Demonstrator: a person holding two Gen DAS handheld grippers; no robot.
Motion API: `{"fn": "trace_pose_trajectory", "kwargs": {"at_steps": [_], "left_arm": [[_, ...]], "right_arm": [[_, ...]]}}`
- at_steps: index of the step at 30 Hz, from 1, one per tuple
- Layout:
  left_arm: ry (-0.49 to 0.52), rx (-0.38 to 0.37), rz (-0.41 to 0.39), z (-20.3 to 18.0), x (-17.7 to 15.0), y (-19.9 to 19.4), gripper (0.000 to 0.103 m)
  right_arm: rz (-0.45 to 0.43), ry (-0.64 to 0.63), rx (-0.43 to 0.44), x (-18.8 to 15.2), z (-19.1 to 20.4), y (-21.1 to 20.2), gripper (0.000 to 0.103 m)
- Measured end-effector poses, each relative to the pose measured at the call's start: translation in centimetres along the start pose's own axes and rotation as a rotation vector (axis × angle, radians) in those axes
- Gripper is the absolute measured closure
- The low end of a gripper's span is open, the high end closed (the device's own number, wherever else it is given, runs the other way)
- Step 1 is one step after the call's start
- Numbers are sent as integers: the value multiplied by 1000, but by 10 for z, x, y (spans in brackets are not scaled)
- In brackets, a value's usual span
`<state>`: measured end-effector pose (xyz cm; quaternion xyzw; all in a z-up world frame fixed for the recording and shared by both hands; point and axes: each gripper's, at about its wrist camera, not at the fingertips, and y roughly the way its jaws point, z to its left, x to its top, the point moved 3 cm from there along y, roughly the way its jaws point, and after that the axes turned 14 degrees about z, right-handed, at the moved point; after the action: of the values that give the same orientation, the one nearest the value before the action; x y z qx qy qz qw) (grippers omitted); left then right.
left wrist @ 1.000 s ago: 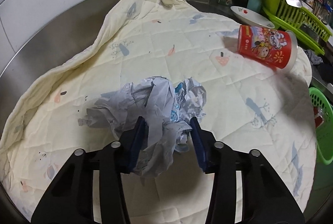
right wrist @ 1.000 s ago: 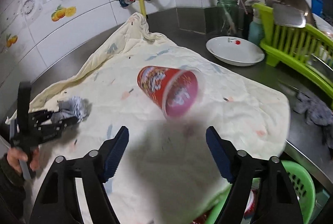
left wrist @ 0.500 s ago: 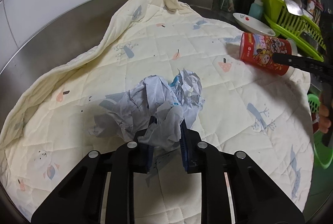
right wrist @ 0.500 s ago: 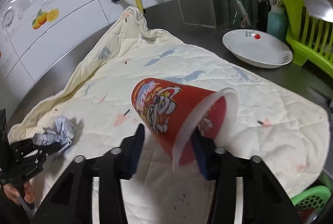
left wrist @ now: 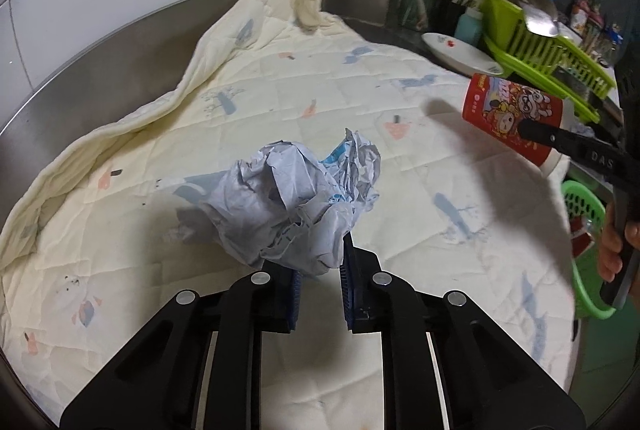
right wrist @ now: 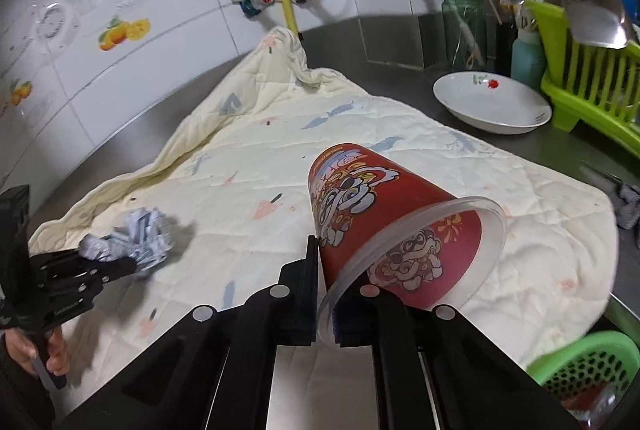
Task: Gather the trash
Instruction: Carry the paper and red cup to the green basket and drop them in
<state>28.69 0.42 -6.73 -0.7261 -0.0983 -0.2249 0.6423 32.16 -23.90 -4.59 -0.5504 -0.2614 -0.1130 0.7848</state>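
- Crumpled paper [left wrist: 296, 198], pale blue-grey with some printed blue, sits on the cream quilted cloth [left wrist: 168, 158] that covers the steel worktop [right wrist: 400, 70].
- The left gripper [left wrist: 318, 270] is closing its jaws, and the lower part of the paper is pinched between the blue pads.
- A red cartoon cup [right wrist: 380, 222] with a clear rim is tilted, mouth toward the camera; the right gripper [right wrist: 326, 270] has its jaws pressed together on the cup wall.
- A white bowl [right wrist: 492, 106], a green dish rack [right wrist: 588, 86] and a knife holder stand behind.
- A green basket [right wrist: 588, 366] is at the worktop's edge.
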Motion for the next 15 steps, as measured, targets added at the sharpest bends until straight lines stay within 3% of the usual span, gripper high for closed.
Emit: {"fn": "trace_pose_trajectory", "kwargs": {"at_steps": [7, 15], "left_arm": [[66, -68, -21, -36, -7, -18, 89], [159, -153, -53, -96, -15, -39, 89]], "right_arm": [[-22, 2, -65, -50, -2, -56, 98], [3, 107, -177, -123, -54, -111, 97]]}}
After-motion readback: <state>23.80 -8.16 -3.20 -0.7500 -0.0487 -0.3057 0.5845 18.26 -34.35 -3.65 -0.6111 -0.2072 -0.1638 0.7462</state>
